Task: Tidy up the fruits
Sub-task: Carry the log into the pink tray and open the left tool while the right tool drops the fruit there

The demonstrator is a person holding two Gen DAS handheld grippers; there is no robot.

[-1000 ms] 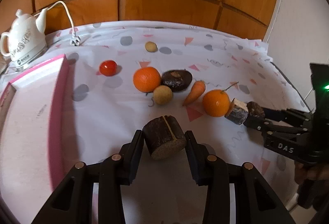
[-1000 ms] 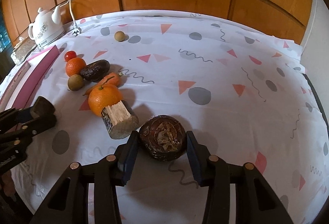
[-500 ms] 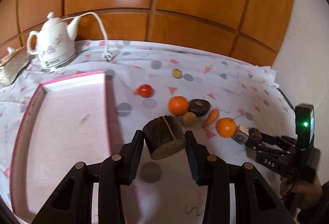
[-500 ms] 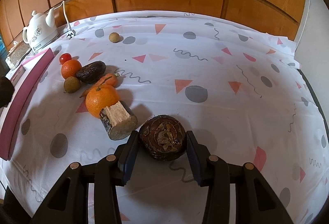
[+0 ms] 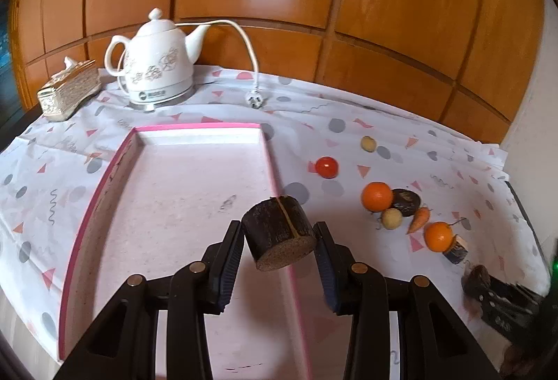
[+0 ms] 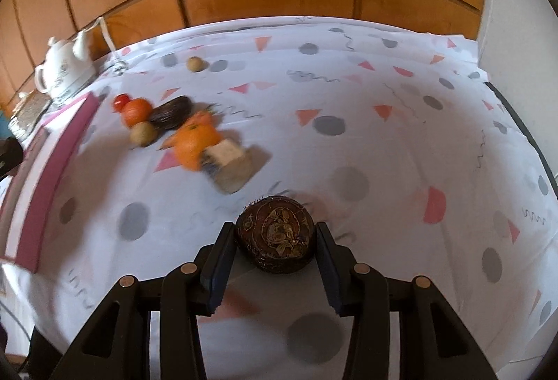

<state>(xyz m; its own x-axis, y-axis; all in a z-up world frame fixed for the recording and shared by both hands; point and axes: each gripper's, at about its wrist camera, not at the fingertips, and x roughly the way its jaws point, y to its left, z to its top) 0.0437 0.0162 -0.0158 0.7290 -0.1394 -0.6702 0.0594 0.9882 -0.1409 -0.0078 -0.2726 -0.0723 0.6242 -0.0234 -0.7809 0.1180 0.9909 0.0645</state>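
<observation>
Two loads are in hand: your left gripper (image 5: 279,237) clamps a dark cut log-like chunk (image 5: 278,233) above the pink tray (image 5: 101,167)'s right rim; your right gripper (image 6: 275,240) clamps a rough brown round piece (image 6: 276,237). Both look rigid and coarse; side grips appear secure.

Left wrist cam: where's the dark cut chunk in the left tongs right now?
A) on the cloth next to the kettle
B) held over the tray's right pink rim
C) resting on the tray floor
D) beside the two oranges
B: the dark cut chunk is clamped in the left tongs, over the right rim of the pink tray.
</observation>
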